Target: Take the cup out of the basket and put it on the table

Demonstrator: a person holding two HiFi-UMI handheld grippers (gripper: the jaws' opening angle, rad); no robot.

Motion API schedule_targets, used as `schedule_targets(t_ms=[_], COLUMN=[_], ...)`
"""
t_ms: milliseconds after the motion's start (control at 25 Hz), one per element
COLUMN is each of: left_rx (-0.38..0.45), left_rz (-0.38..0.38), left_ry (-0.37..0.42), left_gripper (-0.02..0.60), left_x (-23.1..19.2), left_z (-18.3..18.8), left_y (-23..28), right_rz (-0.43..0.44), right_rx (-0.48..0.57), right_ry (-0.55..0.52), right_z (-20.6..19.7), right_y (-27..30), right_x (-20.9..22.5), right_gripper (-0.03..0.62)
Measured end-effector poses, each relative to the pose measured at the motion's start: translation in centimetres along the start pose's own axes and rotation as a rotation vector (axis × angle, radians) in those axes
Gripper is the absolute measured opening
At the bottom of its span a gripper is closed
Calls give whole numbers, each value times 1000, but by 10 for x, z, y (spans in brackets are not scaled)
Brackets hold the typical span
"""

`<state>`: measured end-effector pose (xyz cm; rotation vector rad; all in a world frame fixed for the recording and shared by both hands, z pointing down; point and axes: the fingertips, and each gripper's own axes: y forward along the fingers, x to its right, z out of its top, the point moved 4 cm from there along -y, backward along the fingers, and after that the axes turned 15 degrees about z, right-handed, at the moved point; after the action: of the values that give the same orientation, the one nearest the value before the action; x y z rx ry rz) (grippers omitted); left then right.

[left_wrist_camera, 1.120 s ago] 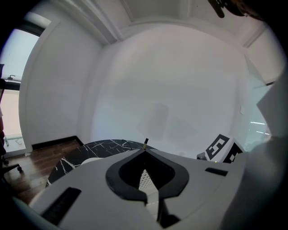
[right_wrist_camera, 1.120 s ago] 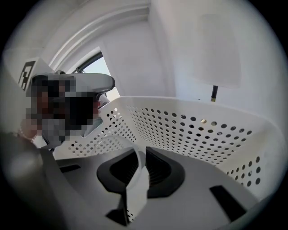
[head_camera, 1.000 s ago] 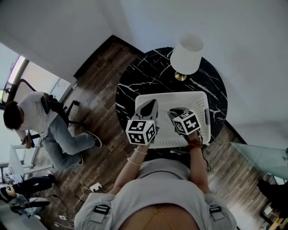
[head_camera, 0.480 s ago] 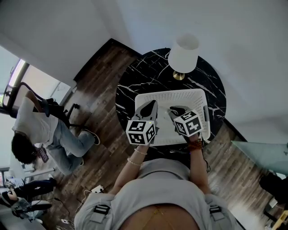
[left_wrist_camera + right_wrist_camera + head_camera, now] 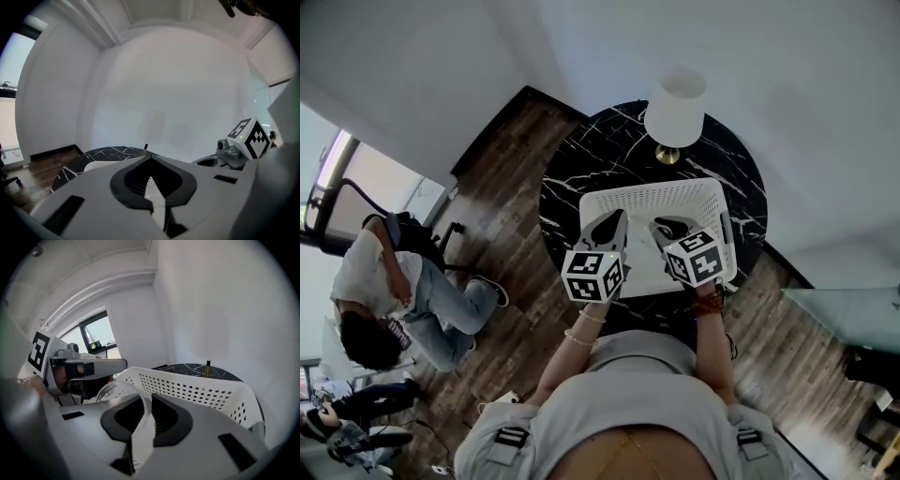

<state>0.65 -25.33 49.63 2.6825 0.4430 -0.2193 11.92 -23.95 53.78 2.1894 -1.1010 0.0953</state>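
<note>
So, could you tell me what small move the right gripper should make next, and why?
Probably lift the right gripper straight up: its jaws are shut on the wall of the clear cup, and the basket wall rises right behind it, so it likely needs height first.

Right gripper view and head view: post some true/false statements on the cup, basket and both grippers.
1. The right gripper is shut on the wall of the clear cup. True.
2. The white basket sits on the floor. False: it sits on the round black marble table.
3. A lamp with a white shade stands on the table beyond the basket. True.
4. The left gripper holds the cup. False: its jaws are together with nothing between them.
5. The basket's walls are solid. False: they are perforated.
</note>
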Motion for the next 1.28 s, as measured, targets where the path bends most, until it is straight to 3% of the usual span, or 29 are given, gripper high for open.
schedule_targets(t_ms=[1280], left_rx=[32], left_rz=[-37], left_ry=[24], left_gripper=[6], left_x=[5], left_z=[3], left_y=[-36], right_rz=[-95], right_rx=[192], right_ry=[-45], right_z=[30], right_y=[-51], right_x=[-41], right_gripper=[51])
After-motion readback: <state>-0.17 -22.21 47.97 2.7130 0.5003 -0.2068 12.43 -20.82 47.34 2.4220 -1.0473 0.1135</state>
